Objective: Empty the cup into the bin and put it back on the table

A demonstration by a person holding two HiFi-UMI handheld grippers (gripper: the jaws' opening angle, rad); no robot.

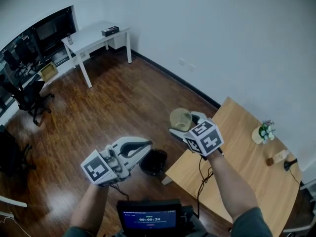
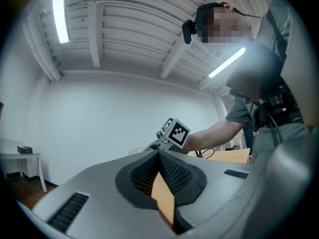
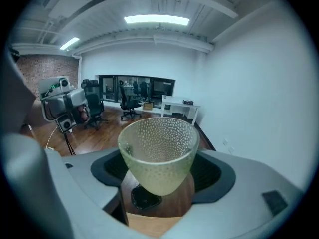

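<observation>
Wooden flooring is lying beneath the bin point(image 1: 154, 162). Right gripper point(image 1: 186, 125) is clamping the tapered cup point(image 3: 158, 153), seemingly empty, beside the table point(image 1: 237, 147) edge; left gripper point(image 1: 140, 147) is idling closed. Taper is risking slippage.

Cup point(image 3: 157, 153) was translucent pale green, dimpled all over. Table point(image 1: 247, 157) beside the cup showed pale matt wood; floor point(image 1: 108, 102) below it, dark glossy boards.
</observation>
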